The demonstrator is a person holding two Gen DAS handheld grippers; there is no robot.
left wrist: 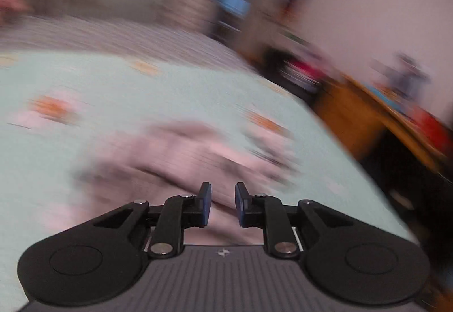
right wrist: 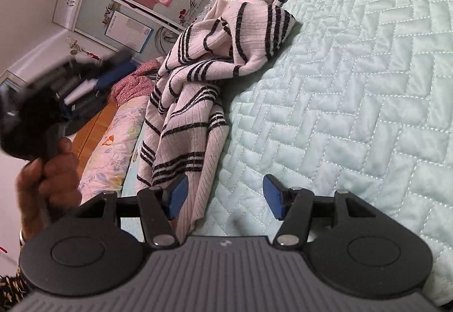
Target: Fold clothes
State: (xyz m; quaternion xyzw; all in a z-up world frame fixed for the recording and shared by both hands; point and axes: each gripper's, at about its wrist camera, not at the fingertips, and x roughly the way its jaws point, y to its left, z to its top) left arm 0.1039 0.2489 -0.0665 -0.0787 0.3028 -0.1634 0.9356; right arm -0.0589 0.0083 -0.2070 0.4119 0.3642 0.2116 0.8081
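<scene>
Both tongs hold nothing: right gripper (right wrist: pixel 225 197) wide apart, left gripper (left wrist: pixel 223 204) a little apart. At twelve o'clock the striped sweater (right wrist: pixel 195 91) lies crumpled on the bed (right wrist: pixel 354 85), no fold made yet.

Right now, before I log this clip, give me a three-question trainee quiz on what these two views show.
1. True or false: the right gripper is clamped on the sweater.
2. Multiple choice: what pattern does the sweater carry? A) black stripes B) red dots C) plain
3. Short answer: in the right wrist view, what is the hand holding?

Key:
1. False. Its jaws stand open, with a sweater edge lying between them near one pad.
2. A.
3. The left gripper, raised above the edge of the quilt, blurred.
</scene>
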